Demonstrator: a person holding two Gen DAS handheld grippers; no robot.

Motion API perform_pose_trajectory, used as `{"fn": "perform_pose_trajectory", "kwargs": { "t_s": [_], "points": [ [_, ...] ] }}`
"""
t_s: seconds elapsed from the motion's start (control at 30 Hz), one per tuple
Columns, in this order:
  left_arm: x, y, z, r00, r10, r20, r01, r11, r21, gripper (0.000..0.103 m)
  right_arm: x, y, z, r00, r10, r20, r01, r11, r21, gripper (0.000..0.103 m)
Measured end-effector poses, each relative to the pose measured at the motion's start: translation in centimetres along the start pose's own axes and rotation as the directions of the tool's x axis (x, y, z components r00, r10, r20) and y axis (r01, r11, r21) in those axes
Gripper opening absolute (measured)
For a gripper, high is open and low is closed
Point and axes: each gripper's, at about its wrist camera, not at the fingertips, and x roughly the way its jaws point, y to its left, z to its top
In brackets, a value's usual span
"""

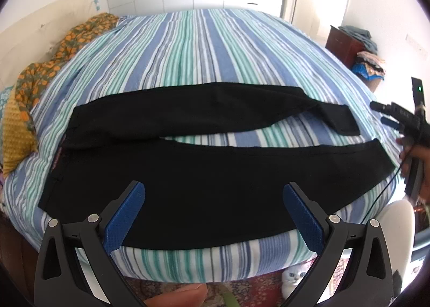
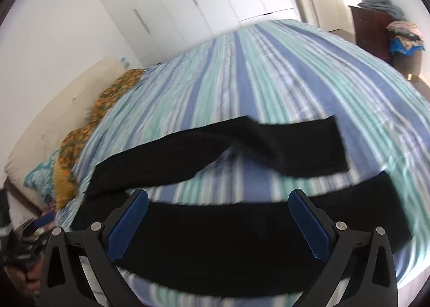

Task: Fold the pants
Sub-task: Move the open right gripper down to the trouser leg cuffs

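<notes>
Black pants (image 1: 188, 172) lie spread flat on the striped bed (image 1: 193, 51), waistband at the left, both legs running to the right with a gap between them. The far leg's cuff bends back near the right edge. My left gripper (image 1: 213, 199) hovers open over the near leg, nothing between its blue pads. In the right wrist view the same pants (image 2: 228, 239) show blurred, and my right gripper (image 2: 218, 206) is open above the near leg. The right gripper's body, held in a hand (image 1: 414, 156), also shows at the right edge of the left wrist view.
An orange-patterned blanket (image 1: 53, 64) and a yellow pillow (image 1: 16, 129) lie along the bed's left side by the headboard. A dark red cabinet (image 1: 344, 46) with piled clothes stands at the right. White wardrobe doors (image 2: 174, 3) line the far wall. A toy cat (image 1: 294, 278) sits on the rug below.
</notes>
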Motion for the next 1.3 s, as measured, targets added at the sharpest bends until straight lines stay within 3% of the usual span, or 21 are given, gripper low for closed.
{"fn": "perform_pose_trajectory", "kwargs": {
  "t_s": [0.07, 0.13, 0.23, 0.37, 0.4, 0.43, 0.47, 0.5, 0.53, 0.67, 0.8, 0.87, 0.9, 0.93, 1.0, 1.07, 1.1, 1.13, 1.2, 1.27, 1.3],
  "points": [
    [1.0, 1.2, -0.7, 0.999, 0.027, -0.030, -0.027, 0.999, -0.022, 0.103, 3.1, -6.1, 3.8, 0.989, -0.137, -0.060, 0.140, 0.989, 0.053, 0.101],
    [1.9, 2.6, -1.3, 0.997, 0.048, -0.068, -0.052, 0.997, -0.055, 0.103, 6.5, -11.3, 6.4, 0.969, -0.192, -0.156, 0.208, 0.974, 0.095, 0.087],
    [3.1, 4.3, -1.8, 0.991, 0.068, -0.117, -0.080, 0.992, -0.101, 0.103, 11.0, -15.9, 8.6, 0.954, -0.138, -0.267, 0.189, 0.966, 0.176, 0.082],
    [4.6, 5.5, -2.1, 0.984, 0.085, -0.159, -0.107, 0.985, -0.134, 0.103, 15.8, -16.8, 10.1, 0.943, -0.134, -0.305, 0.188, 0.970, 0.155, 0.082],
    [4.8, 5.7, -2.1, 0.982, 0.087, -0.165, -0.111, 0.984, -0.138, 0.103, 17.6, -17.0, 9.8, 0.919, -0.124, -0.375, 0.191, 0.971, 0.145, 0.074],
    [5.1, 5.7, -2.1, 0.981, 0.088, -0.170, -0.113, 0.984, -0.141, 0.103, 19.2, -17.0, 9.5, 0.885, -0.144, -0.443, 0.216, 0.969, 0.118, 0.048],
    [5.2, 5.8, -2.1, 0.981, 0.087, -0.171, -0.112, 0.984, -0.141, 0.103, 20.1, -16.6, 9.3, 0.864, -0.191, -0.466, 0.246, 0.967, 0.060, 0.037],
    [5.3, 5.8, -2.0, 0.982, 0.087, -0.169, -0.111, 0.984, -0.137, 0.103, 20.2, -15.9, 9.9, 0.856, -0.233, -0.461, 0.261, 0.965, -0.004, 0.009],
    [5.4, 5.7, -2.0, 0.982, 0.090, -0.167, -0.112, 0.985, -0.130, 0.103, 19.8, -15.2, 11.0, 0.859, -0.264, -0.438, 0.267, 0.962, -0.056, 0.006],
    [5.9, 5.0, -1.4, 0.981, 0.095, -0.166, -0.112, 0.989, -0.097, 0.103, 16.1, -13.4, 17.5, 0.884, -0.422, -0.203, 0.377, 0.899, -0.225, 0.006],
    [6.6, 4.4, -0.7, 0.982, 0.080, -0.168, -0.098, 0.990, -0.100, 0.103, 17.3, -13.2, 20.6, 0.868, -0.475, -0.142, 0.427, 0.862, -0.272, 0.011],
    [6.8, 4.5, -0.3, 0.982, 0.083, -0.170, -0.100, 0.990, -0.097, 0.103, 18.9, -14.1, 19.7, 0.835, -0.519, -0.180, 0.471, 0.845, -0.253, 0.035],
    [6.9, 4.7, -0.2, 0.983, 0.086, -0.165, -0.103, 0.990, -0.095, 0.103, 19.1, -14.5, 19.1, 0.833, -0.520, -0.190, 0.478, 0.849, -0.227, 0.045],
    [7.0, 4.9, -0.1, 0.983, 0.090, -0.158, -0.106, 0.990, -0.093, 0.103, 18.6, -15.0, 18.4, 0.845, -0.503, -0.181, 0.473, 0.861, -0.186, 0.045],
    [7.2, 5.3, 0.2, 0.984, 0.104, -0.145, -0.117, 0.990, -0.084, 0.103, 16.4, -15.4, 16.8, 0.899, -0.407, -0.162, 0.400, 0.914, -0.075, 0.045],
    [7.5, 5.6, 0.3, 0.986, 0.111, -0.127, -0.122, 0.990, -0.076, 0.103, 13.4, -15.0, 14.3, 0.958, -0.236, -0.163, 0.245, 0.969, 0.041, 0.045],
    [7.8, 5.6, 0.3, 0.986, 0.109, -0.123, -0.118, 0.990, -0.074, 0.103, 11.9, -14.3, 12.6, 0.977, -0.131, -0.168, 0.149, 0.984, 0.099, 0.047],
    [8.2, 5.5, 0.2, 0.988, 0.099, -0.123, -0.108, 0.992, -0.071, 0.103, 10.4, -13.6, 10.5, 0.984, -0.011, -0.180, 0.040, 0.986, 0.161, 0.054],
    [9.3, 4.8, 0.0, 0.989, 0.070, -0.130, -0.078, 0.995, -0.057, 0.103, 8.0, -12.0, 5.2, 0.953, 0.203, -0.226, -0.135, 0.949, 0.286, 0.065],
    [11.7, 3.6, -1.2, 0.983, 0.047, -0.177, -0.051, 0.999, -0.014, 0.103, 6.7, -11.1, -0.1, 0.914, 0.265, -0.307, -0.148, 0.923, 0.354, 0.065],
    [12.9, 3.1, -2.0, 0.975, 0.053, -0.215, -0.053, 0.999, 0.007, 0.103, 6.2, -11.3, -2.3, 0.912, 0.227, -0.343, -0.097, 0.930, 0.355, 0.065]
  ]
}}
